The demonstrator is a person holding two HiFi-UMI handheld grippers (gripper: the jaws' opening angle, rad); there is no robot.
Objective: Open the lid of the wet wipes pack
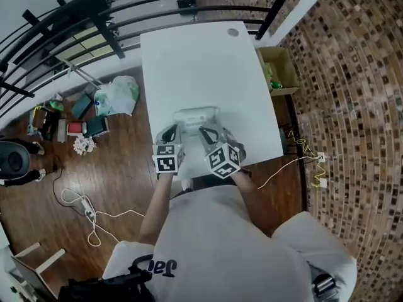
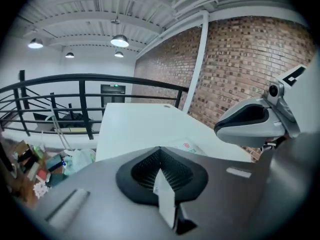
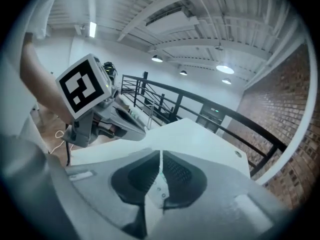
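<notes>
The wet wipes pack (image 1: 196,114) is pale, with a white lid, and lies flat near the front edge of the white table (image 1: 201,61). In the left gripper view only a corner of the pack (image 2: 188,147) with red and green print shows past the jaws. My left gripper (image 1: 171,131) hovers at the pack's near left corner, jaws shut and empty (image 2: 160,150). My right gripper (image 1: 205,131) hovers at the pack's near right side, also shut with nothing between its pads (image 3: 160,155). Whether either tip touches the pack is hidden.
A black railing (image 1: 126,11) runs behind and to the left of the table. A cardboard box (image 1: 279,69) stands on the floor at the table's right. Bags and clutter (image 1: 94,109) lie on the wooden floor to the left. A brick wall (image 2: 240,64) is on the right.
</notes>
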